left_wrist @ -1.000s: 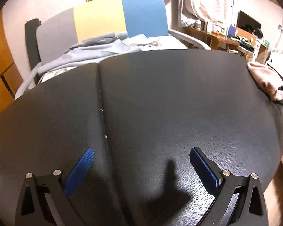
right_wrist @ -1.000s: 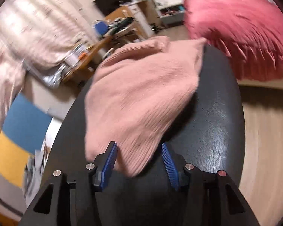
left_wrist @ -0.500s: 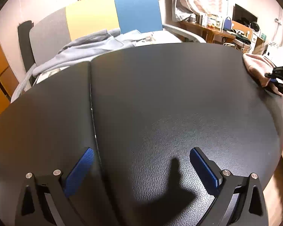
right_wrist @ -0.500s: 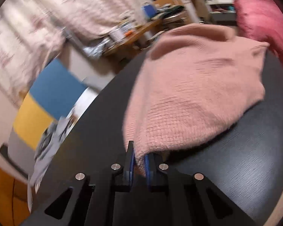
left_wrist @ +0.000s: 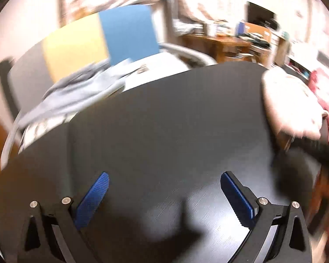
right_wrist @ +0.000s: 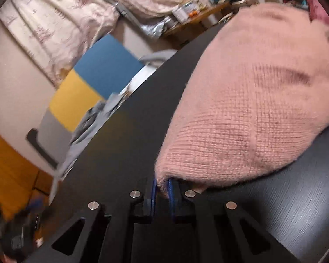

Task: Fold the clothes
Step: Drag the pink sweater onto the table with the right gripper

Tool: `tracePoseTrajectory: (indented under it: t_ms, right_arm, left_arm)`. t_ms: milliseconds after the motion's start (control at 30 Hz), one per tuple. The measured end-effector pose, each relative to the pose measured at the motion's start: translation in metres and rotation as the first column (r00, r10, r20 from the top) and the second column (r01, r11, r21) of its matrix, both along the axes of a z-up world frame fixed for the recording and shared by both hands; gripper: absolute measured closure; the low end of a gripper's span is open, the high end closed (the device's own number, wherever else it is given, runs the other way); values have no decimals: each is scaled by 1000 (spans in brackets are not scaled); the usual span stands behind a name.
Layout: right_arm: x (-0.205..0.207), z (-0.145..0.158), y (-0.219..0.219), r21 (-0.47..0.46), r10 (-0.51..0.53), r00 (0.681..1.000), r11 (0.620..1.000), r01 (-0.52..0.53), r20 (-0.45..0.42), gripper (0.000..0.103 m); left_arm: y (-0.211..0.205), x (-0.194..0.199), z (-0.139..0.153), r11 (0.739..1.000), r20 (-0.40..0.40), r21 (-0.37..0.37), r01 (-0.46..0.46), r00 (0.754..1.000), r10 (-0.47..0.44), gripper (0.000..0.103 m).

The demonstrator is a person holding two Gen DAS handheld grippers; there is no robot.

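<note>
In the left wrist view, the left claw (left_wrist: pixel 164 195) stands wide, its 2 blue pads well apart with nothing between them, over the bare black counter (left_wrist: pixel 164 120). The frame is blurred. At the right edge of the counter lies the pink sweater (left_wrist: pixel 289 103), well apart from this claw, and a dark smeared shape just below it cannot be made out. Beyond the far edge of the counter, a grey garment (left_wrist: pixel 81 92) is draped over a chair (left_wrist: pixel 103 37) with a grey, yellow and blue back. A cluttered wooden desk (left_wrist: pixel 226 41) stands further back.

In the right wrist view, the right claw (right_wrist: pixel 162 186) is narrow, its 2 blue pads pinching the near edge of the pink sweater. The rest of the sweater spreads up and to the right as a rounded heap resting on the counter. The chair and the grey garment show at left, with a patterned curtain (right_wrist: pixel 76 11) above them.
</note>
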State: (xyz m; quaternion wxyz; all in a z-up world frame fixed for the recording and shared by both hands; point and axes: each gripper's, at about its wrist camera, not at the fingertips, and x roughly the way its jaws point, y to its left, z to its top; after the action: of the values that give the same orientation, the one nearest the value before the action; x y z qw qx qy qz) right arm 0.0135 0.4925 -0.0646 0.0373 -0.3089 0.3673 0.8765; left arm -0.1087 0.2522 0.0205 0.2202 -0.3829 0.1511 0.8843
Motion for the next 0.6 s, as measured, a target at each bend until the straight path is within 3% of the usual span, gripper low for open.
tracePoseTrajectory:
  t_ms: [67,167,300,433,500,567,600]
  right_arm:
    - [7,-3,-15,12,33,999,999,-33,-6,95]
    - [16,-3,-39,70,72,997,995,-71,-11,95]
    - [23,-1,-58,136,82,997,988,-79,-15,94]
    - [25,-1,-61,135,71,997,989,-67,-22,94]
    - [27,-1,-61,131,65,998,989,-62,-22,93]
    - [29,-1,-62,129,61,998,990,-58,-24,90]
    - [31,2,-64,131,64,998,990,-60,-26,86]
  left_arm:
    - [43,-14,-3,995,12,-50,80,997,-80,0]
    - [91,-26,-20,980,104,-97,175,981,-164,0]
    - [138,-29,-40,950,245,-100,296,933,-265,0]
    - [158,-23,-52,927,264,-117,355,911,-316,3]
    - [159,-25,-56,926,313,-79,369,891,-328,27]
    - [157,-29,-59,934,388,-9,356,862,-325,62]
    - [157,-29,-57,940,402,9,342,859,-316,73]
